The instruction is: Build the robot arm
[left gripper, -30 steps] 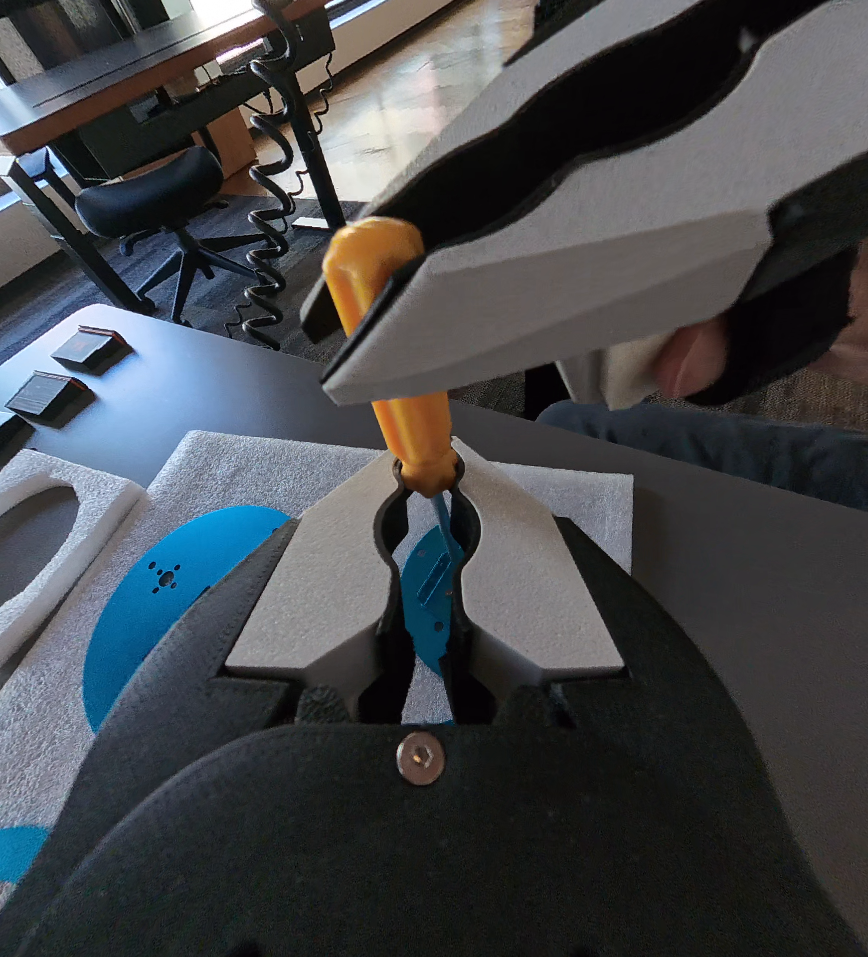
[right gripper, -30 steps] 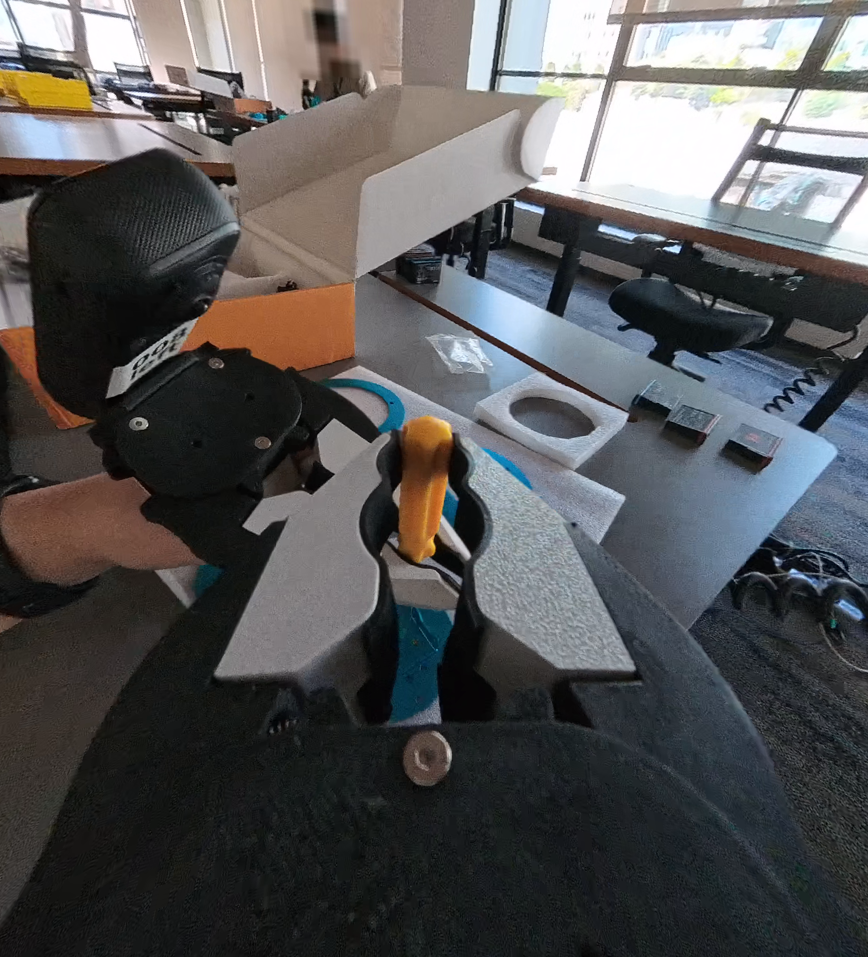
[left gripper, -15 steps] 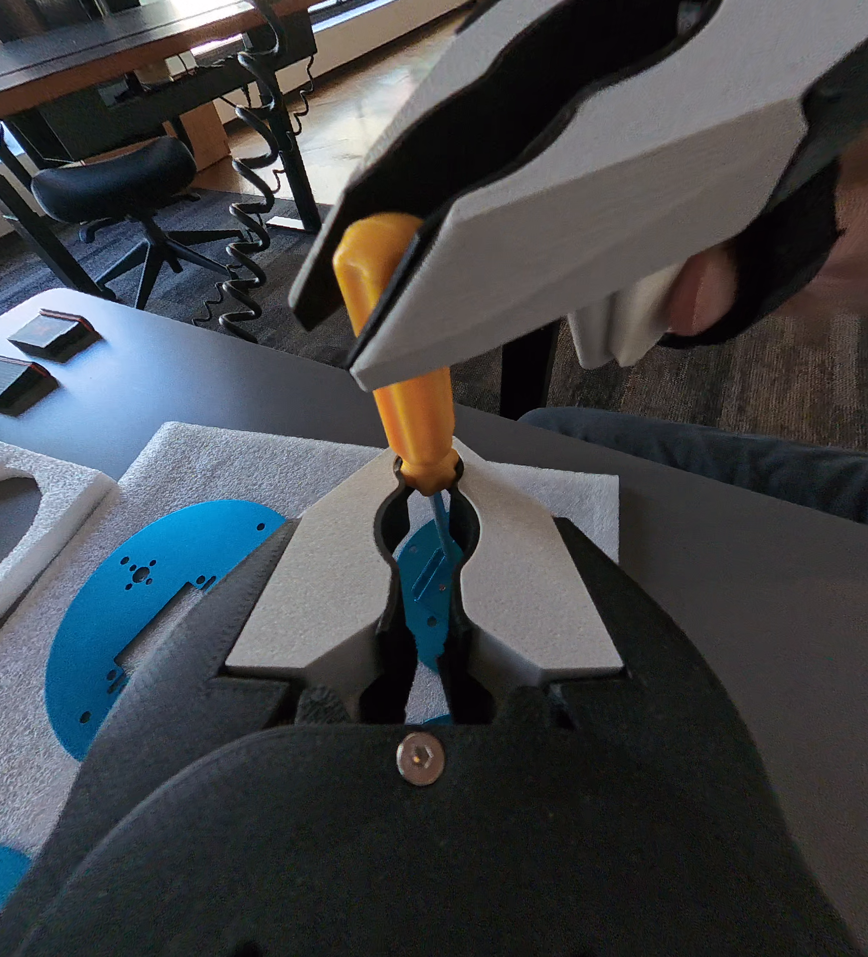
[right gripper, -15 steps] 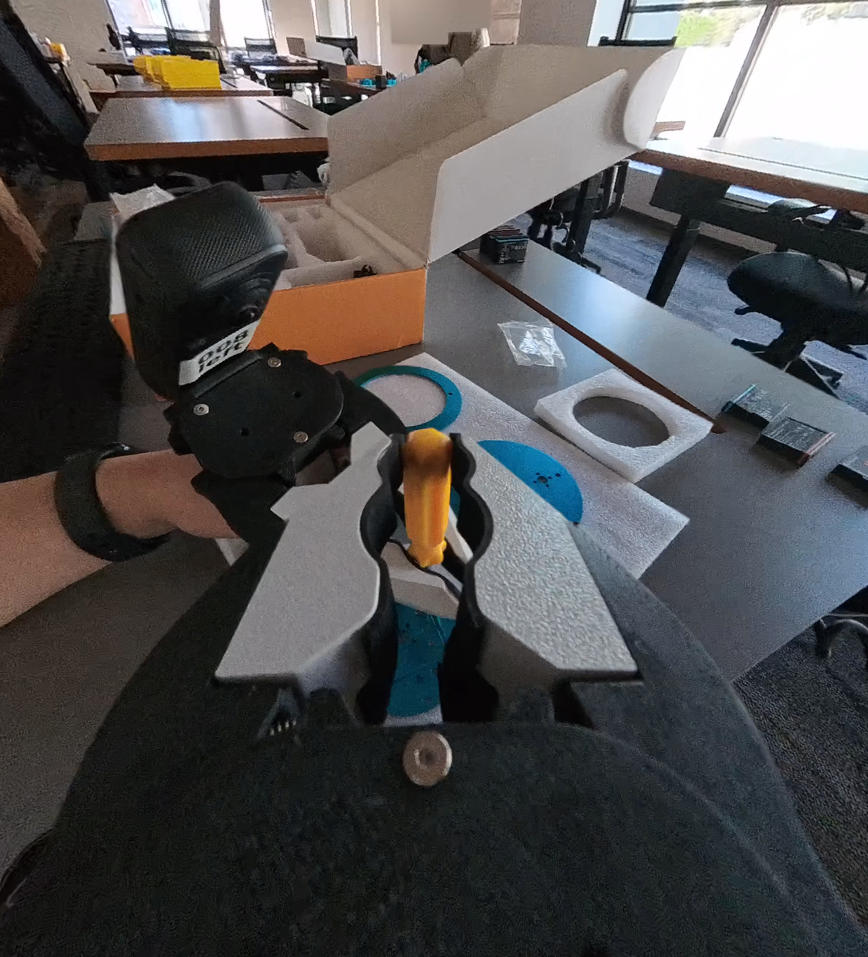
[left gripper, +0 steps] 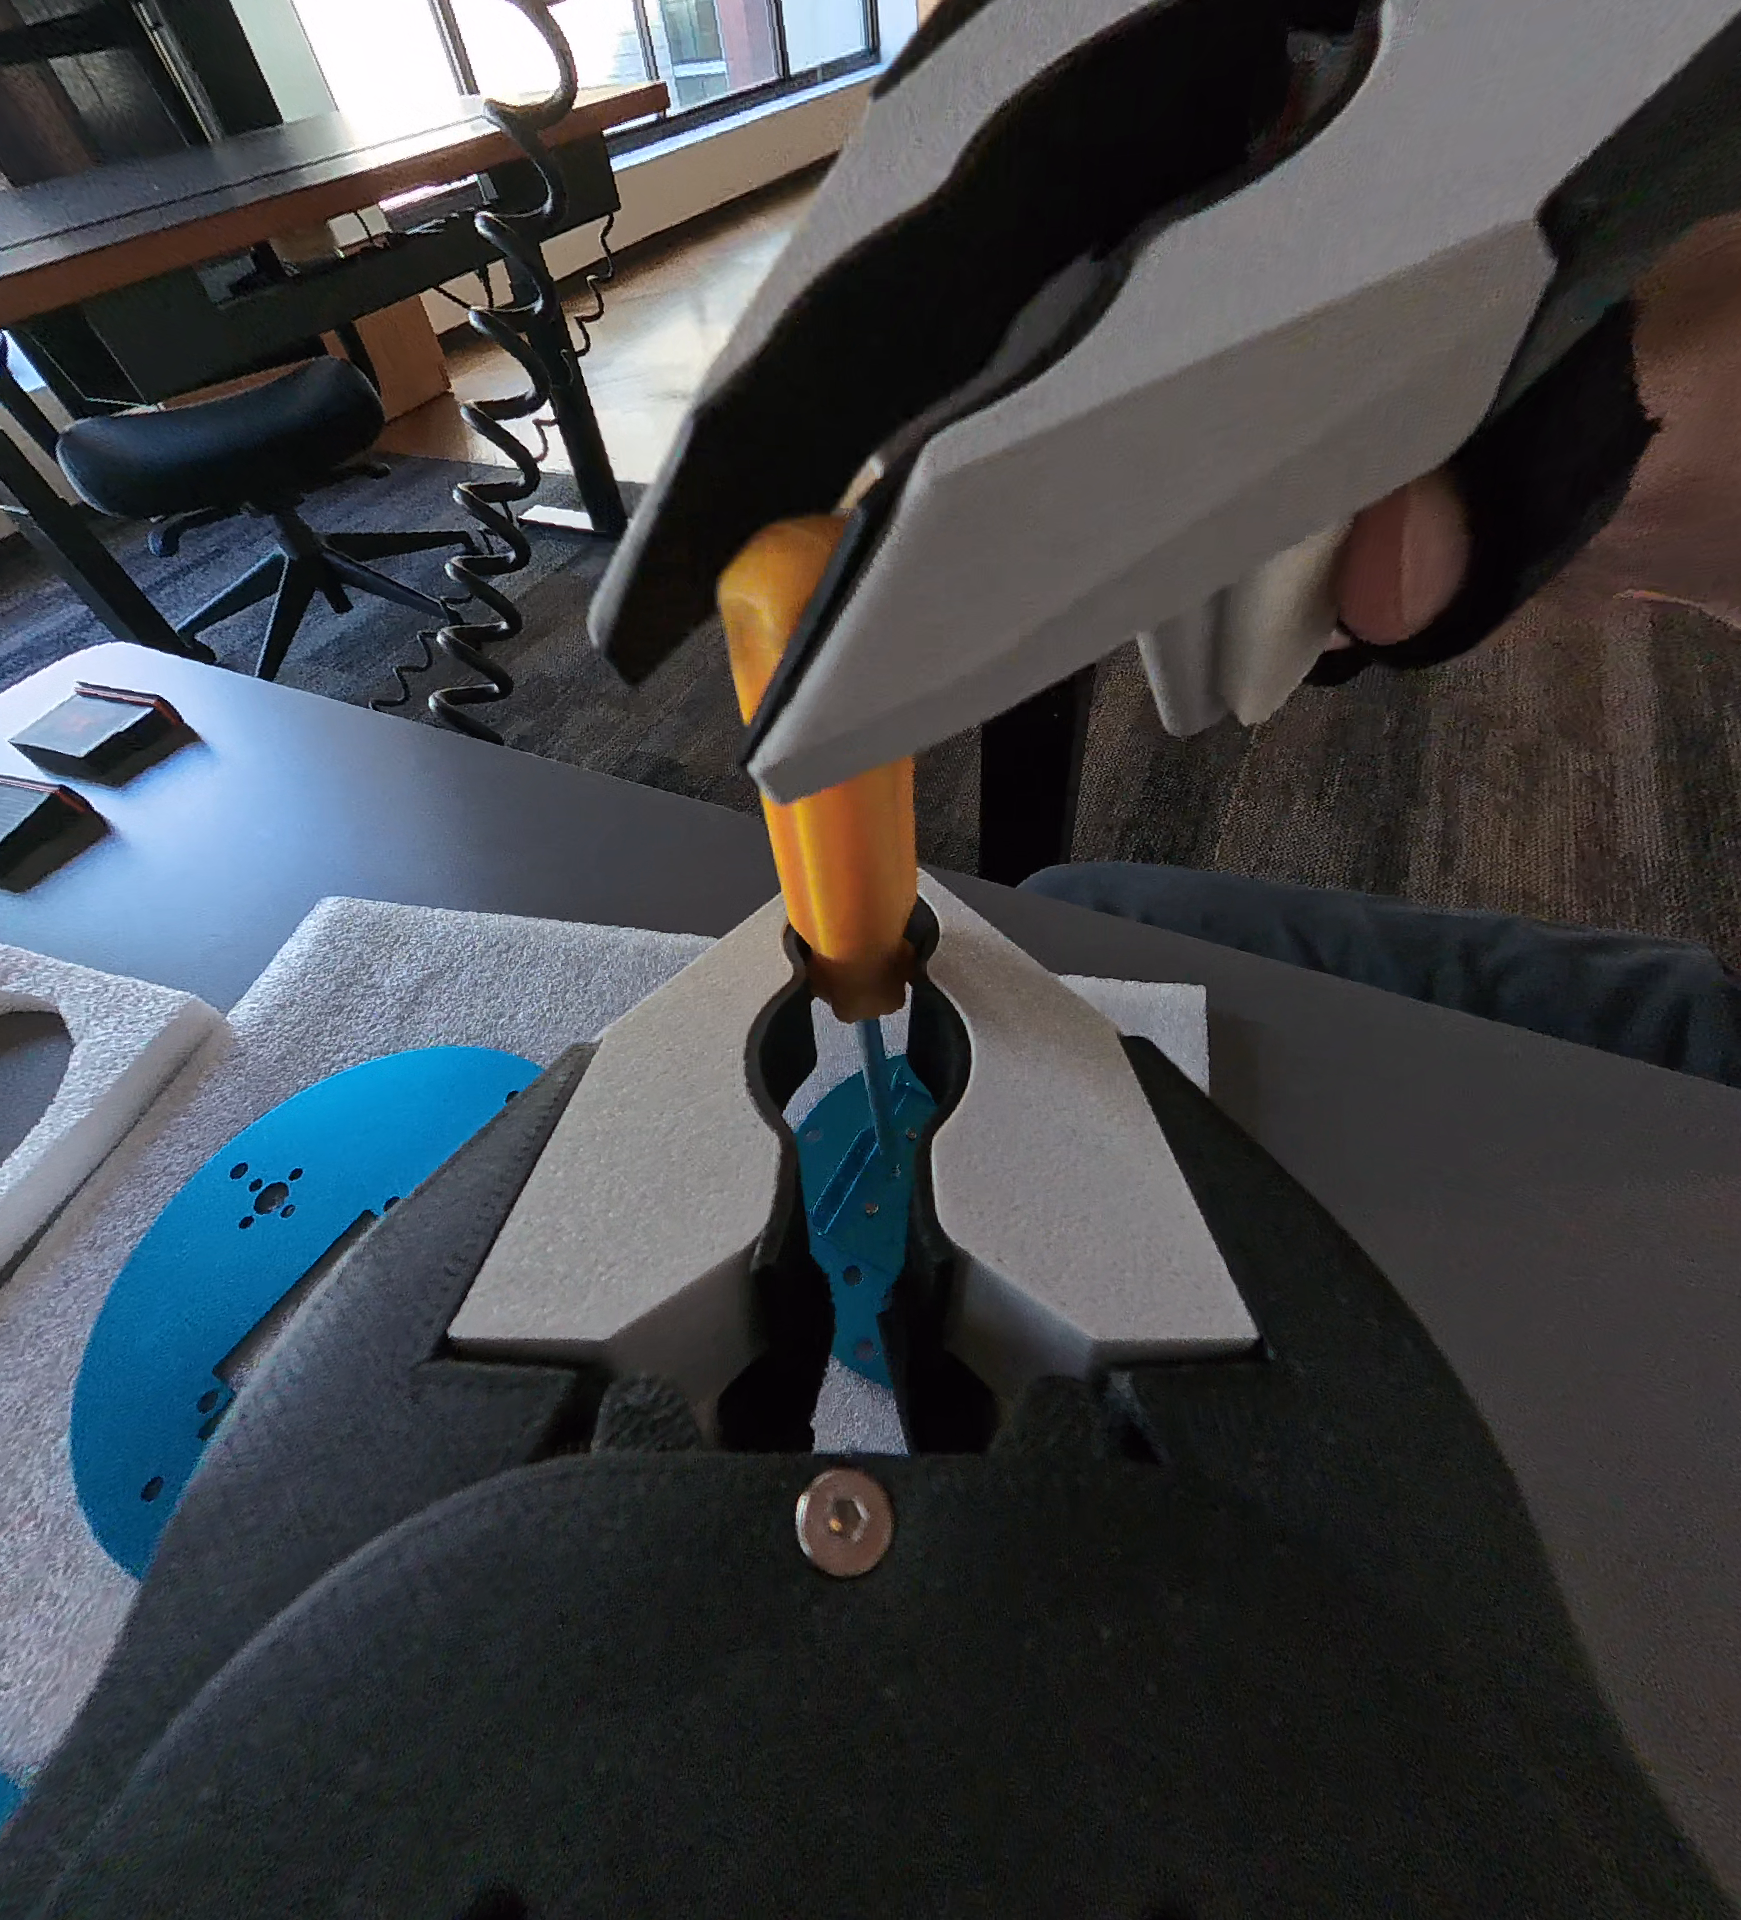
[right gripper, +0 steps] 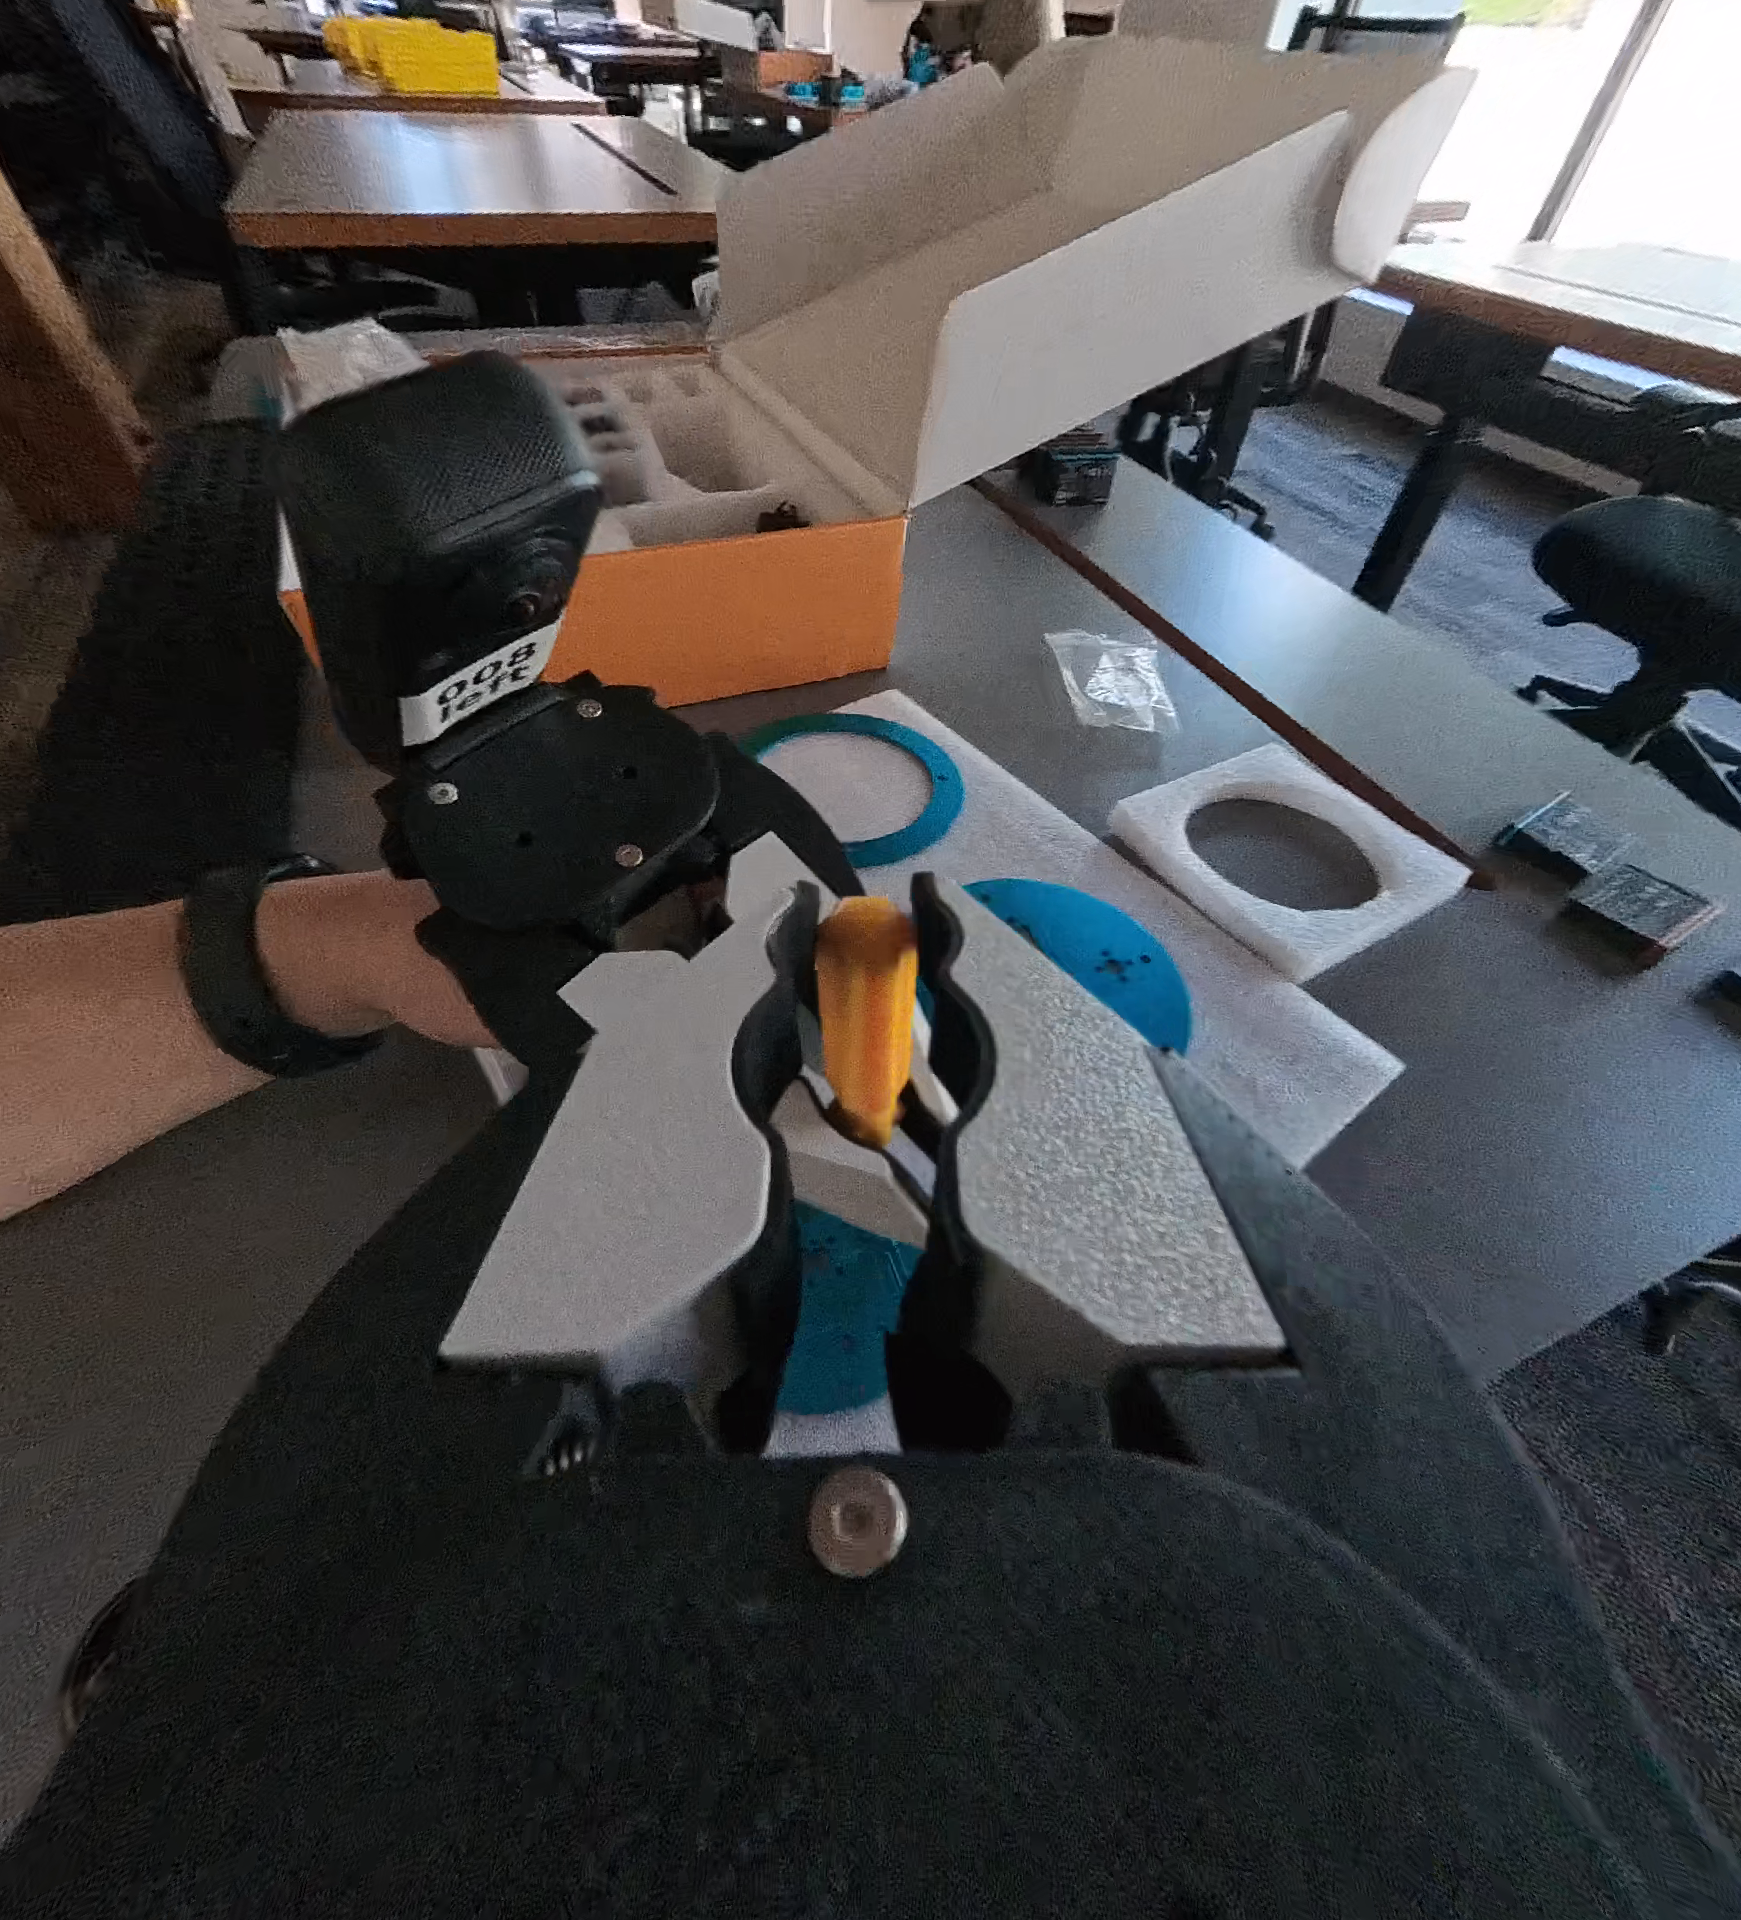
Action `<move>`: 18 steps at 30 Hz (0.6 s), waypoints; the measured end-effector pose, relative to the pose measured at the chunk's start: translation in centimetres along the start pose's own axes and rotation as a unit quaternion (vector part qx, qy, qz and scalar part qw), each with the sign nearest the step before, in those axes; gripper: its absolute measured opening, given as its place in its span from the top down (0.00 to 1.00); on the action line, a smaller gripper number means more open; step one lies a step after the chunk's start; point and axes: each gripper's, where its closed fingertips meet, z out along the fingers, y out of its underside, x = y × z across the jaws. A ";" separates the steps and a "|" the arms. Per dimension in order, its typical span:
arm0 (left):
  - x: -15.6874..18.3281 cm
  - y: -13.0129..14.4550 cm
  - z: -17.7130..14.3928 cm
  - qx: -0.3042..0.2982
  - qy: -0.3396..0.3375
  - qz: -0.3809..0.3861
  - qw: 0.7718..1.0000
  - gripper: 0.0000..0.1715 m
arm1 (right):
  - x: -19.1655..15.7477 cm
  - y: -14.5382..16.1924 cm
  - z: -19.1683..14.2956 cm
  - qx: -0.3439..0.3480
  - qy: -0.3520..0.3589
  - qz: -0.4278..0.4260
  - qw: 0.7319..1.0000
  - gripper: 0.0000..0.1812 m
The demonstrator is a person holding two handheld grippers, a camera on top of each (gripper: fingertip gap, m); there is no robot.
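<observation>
1. Centre of the left wrist view: our left gripper [left gripper: 850,971] is clenched on the lower collar of an orange-handled screwdriver [left gripper: 835,831], which stands nearly upright.
2. Upper right of that view: our right gripper [left gripper: 731,665] reaches in from above and is clamped on the top of the same handle – so both tongs grip one tool.
3. Below the left fingers, the thin shaft points down at a blue plate [left gripper: 861,1195]; whether the tip touches it, we cannot tell.
4. The plate lies on a white foam sheet [left gripper: 450,977] on the dark table [left gripper: 1468,1195].
5. In the right wrist view, an open orange box [right gripper: 741,613] sits at upper centre, a blue ring [right gripper: 907,821] and a foam frame [right gripper: 1292,862] to its right – all untouched.
</observation>
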 end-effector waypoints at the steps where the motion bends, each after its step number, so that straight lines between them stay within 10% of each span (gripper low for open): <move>1: 0.1 0.0 0.0 0.000 0.002 0.001 1.000 0.94 | 0.1 0.1 -0.1 -0.002 -0.005 0.006 1.000 0.90; 9: -0.1 0.3 0.0 -0.018 -0.019 0.023 0.999 0.95 | 0.8 0.1 -0.2 0.011 0.176 -0.006 0.984 0.90; 18: -0.1 0.5 -0.3 -0.017 -0.017 0.017 1.000 0.95 | 0.1 0.5 0.5 -0.061 0.002 -0.017 0.998 0.91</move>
